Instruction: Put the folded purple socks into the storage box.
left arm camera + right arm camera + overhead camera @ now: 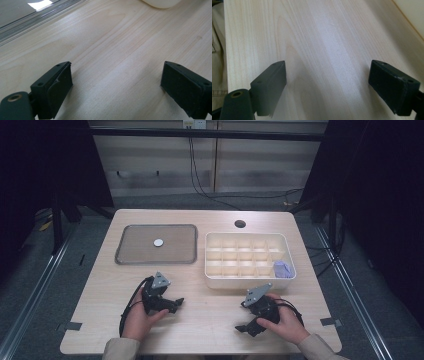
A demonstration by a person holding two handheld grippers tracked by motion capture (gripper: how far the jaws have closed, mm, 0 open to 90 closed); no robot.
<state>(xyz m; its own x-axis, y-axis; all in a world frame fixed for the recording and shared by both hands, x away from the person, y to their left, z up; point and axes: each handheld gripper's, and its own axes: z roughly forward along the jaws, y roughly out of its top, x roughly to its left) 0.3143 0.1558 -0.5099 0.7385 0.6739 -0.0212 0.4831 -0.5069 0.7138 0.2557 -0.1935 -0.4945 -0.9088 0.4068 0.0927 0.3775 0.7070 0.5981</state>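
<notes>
High view: we rest both claws on the desk, empty, with a small round disc [158, 242] lying on the tray [125, 255] beyond the left one.

We see the disc, pale, flat and coin-like with no long axis, sitting near the middle of the shallow grey tray with rounded corners, well apart from both claws. It lies straight ahead of the left claw [177, 302], which is nearer to it, so we judge that hand would make the reach. The left claw stands spread over bare pale wood grain in the left gripper view, nothing between its black jaws. The right claw [241, 327] is spread too, and empty. Beside the tray sits a white plastic organiser box [215, 280] of square compartments, a bluish-lilac object [282, 269] in its near right cell.
</notes>
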